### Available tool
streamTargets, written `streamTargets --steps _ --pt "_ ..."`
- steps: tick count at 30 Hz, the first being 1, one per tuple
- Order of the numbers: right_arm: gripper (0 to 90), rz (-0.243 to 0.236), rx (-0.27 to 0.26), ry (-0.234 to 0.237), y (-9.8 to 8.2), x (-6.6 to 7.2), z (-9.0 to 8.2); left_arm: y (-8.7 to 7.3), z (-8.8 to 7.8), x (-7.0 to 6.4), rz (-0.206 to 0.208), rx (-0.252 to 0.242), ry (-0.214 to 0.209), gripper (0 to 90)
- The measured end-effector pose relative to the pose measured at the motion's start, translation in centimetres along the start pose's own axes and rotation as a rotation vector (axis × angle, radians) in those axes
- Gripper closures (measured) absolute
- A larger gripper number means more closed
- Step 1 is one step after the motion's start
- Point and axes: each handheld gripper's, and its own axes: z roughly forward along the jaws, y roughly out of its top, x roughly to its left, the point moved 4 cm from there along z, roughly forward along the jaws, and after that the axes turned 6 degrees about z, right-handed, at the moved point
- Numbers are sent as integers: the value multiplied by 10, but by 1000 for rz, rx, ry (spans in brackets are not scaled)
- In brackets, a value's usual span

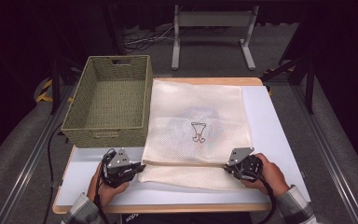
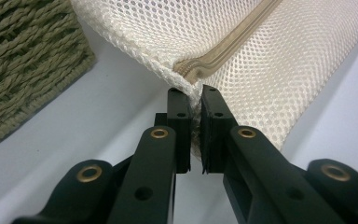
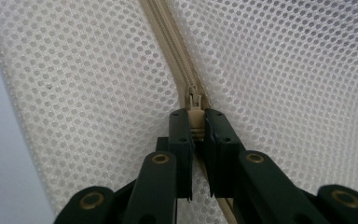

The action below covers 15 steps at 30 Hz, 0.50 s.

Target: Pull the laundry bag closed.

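Bag: we find a cream mesh bag [image 1: 198,123] lying flat on the table [image 1: 270,140], its near edge folded toward the person; a small dark print sits near its middle.
Zip: we note a beige zip [image 3: 168,37] running along the fold at the bag's near side.
Left gripper: we see the left gripper [image 1: 137,166] at the bag's near left corner, held in the person's left hand [image 1: 103,186].
Left jaws: we record them closed on the bag's corner, where the zip [image 2: 223,51] ends; mesh is pinched between the pads in the left gripper view.
Right gripper: we see the right gripper [image 1: 227,169] at the near right part of the bag, held in the right hand [image 1: 272,175].
Right jaws: we record them closed on the zip pull [image 3: 195,114], which sits between the pads in the right gripper view.
Basket: we find a woven green basket [image 1: 107,100] on the table's far left, just beside the bag's left edge; whether they touch, we cannot tell.
Basket in left gripper view: its weave [image 2: 23,60] shows at upper left, apart from the jaws.
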Motion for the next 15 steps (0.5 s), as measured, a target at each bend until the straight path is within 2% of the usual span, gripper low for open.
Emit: streamTargets --steps 9,10,12,15 --pt "827 19 7 -7 -8 -4 -5 0 1 1 5 5 -3 848" --pt "827 19 16 -19 -9 -4 -6 0 2 1 6 5 -6 848" --pt "827 22 12 -11 -11 -4 -8 1 2 1 8 6 -10 849" --pt "827 11 21 -18 -13 -3 -10 0 4 0 10 12 -14 849"
